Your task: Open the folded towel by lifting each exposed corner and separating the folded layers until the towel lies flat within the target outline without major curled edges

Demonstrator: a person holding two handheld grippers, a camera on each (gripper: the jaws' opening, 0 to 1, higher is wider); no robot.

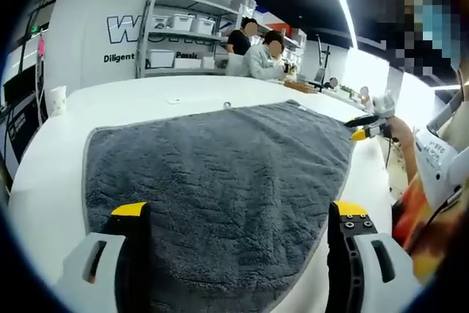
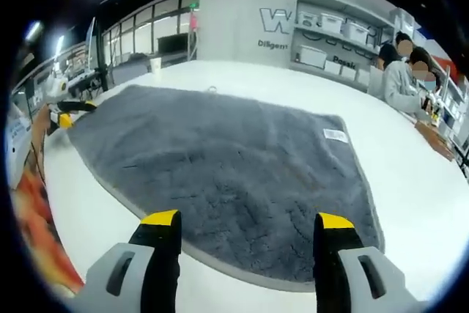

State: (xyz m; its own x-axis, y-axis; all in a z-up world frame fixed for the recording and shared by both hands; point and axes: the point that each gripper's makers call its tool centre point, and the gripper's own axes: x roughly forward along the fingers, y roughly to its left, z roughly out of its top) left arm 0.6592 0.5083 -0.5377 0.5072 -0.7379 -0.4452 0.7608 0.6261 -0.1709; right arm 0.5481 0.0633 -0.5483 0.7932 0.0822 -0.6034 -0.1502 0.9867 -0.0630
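Your counter [image 1: 44, 159] lies bare on every side of the grey towel [image 1: 220, 174], so you have open passage along its edges. A white cup [image 1: 57, 99] stands near the far left rim, well apart from the cloth. Two seated people [image 1: 265, 55] and the shelving [image 1: 183, 34] stay beyond the far edge.
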